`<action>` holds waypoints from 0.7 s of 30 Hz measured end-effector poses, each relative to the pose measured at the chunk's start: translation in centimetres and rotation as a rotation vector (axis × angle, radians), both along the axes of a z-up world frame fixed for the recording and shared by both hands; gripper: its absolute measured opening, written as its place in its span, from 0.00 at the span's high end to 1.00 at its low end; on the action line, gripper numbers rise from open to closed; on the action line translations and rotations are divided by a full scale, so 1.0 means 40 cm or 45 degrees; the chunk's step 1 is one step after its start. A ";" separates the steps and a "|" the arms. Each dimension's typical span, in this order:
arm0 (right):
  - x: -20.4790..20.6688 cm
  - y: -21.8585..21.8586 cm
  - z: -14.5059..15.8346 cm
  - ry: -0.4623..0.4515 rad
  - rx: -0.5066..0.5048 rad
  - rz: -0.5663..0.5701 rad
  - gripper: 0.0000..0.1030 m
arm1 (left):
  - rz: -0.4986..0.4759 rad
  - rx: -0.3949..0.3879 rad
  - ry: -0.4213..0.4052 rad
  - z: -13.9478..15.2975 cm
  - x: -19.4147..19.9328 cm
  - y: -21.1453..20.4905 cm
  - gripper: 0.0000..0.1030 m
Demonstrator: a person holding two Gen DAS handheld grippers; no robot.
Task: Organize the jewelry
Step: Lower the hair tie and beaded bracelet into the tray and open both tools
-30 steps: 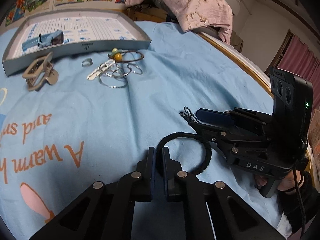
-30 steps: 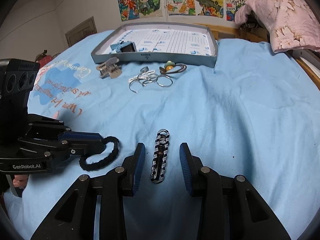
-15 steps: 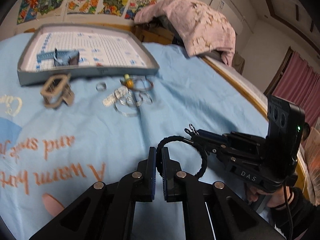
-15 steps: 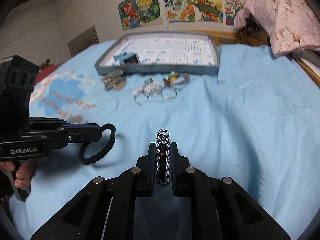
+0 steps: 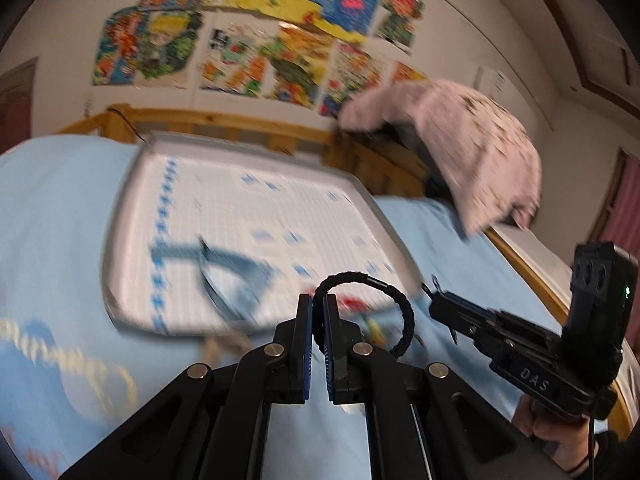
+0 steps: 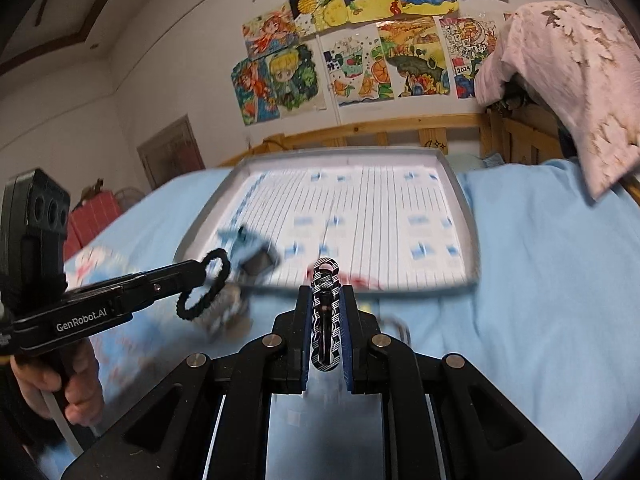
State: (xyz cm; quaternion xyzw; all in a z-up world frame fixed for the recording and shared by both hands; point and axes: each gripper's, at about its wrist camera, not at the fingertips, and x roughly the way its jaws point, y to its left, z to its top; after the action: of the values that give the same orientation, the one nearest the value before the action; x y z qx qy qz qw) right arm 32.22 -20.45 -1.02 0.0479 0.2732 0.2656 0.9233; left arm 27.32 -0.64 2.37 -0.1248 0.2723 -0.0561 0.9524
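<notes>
My left gripper (image 5: 318,304) is shut on a black braided loop (image 5: 402,312), which sticks out to the right of its pads above the blue sheet. The right wrist view has this gripper (image 6: 202,270) at the left with the loop (image 6: 188,308) dangling. My right gripper (image 6: 326,292) is shut on a black-and-white patterned clip (image 6: 325,280) standing upright between its pads. In the left wrist view it (image 5: 434,292) comes in from the right. Both hover just in front of the grey tray (image 5: 110,248) (image 6: 464,216).
A blue piece (image 5: 224,268) (image 6: 252,258) lies in the tray's near left part. A beige clip (image 6: 224,320) and rings lie blurred on the blue sheet (image 6: 540,280) below the grippers. A pink cloth (image 5: 460,152) hangs over the wooden bed frame (image 6: 380,132). A hand (image 6: 76,384) holds the left gripper.
The right gripper closed on the patterned clip and lifted it off the sheet. Both grippers rose and moved forward toward the tray, the left still carrying the black loop.
</notes>
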 end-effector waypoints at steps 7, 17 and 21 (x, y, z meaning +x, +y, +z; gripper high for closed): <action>0.156 0.123 -0.023 0.012 0.023 0.043 0.89 | 0.183 0.010 -0.021 0.005 0.086 0.129 0.95; 0.238 0.269 -0.111 0.095 -0.026 0.120 0.89 | 0.272 0.086 0.104 -0.083 0.134 0.180 0.95; 0.240 0.267 -0.122 0.123 -0.048 0.104 0.89 | 0.277 0.125 0.150 -0.104 0.136 0.170 0.94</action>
State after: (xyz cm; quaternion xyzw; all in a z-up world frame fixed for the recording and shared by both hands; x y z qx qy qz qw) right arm 41.81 -9.76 -5.90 0.0320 0.3241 0.2954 0.8982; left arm 32.75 6.15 -1.79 -0.1099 0.3149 0.0683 0.9402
